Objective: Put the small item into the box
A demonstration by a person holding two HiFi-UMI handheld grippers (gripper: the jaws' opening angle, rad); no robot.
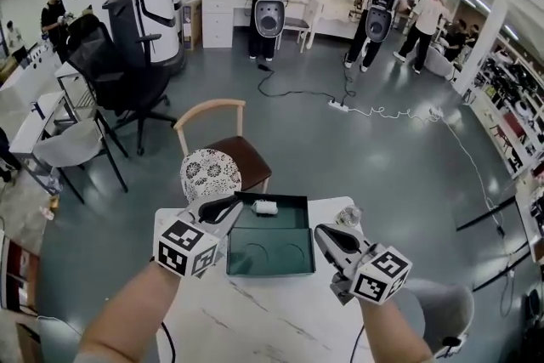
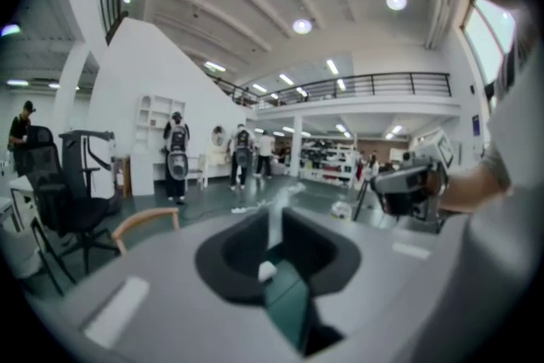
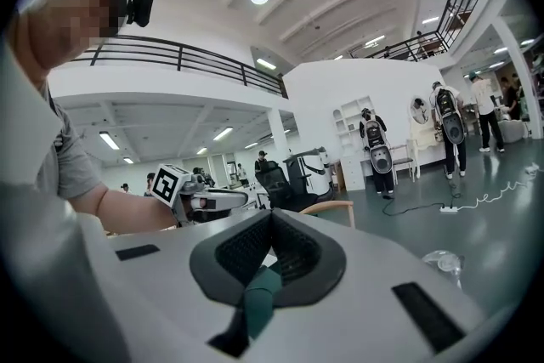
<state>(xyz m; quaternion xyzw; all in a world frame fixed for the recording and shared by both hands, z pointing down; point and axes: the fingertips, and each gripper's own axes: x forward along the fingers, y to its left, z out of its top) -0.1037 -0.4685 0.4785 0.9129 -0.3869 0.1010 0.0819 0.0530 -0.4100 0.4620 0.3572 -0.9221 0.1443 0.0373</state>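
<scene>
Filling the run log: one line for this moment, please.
small item: in green box | left gripper: empty, jaws narrowly apart | right gripper: empty, jaws together

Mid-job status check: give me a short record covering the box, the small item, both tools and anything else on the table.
box: green box, open, on the white table
small item: white item lies inside the box, near its far wall
left tool: left tool at the box's left rim, jaws a narrow slit apart, nothing between them
right tool: right tool by the box's right rim, jaws together, empty
other: white patterned ball at the box's far left corner; clear wrapper on the right
</scene>
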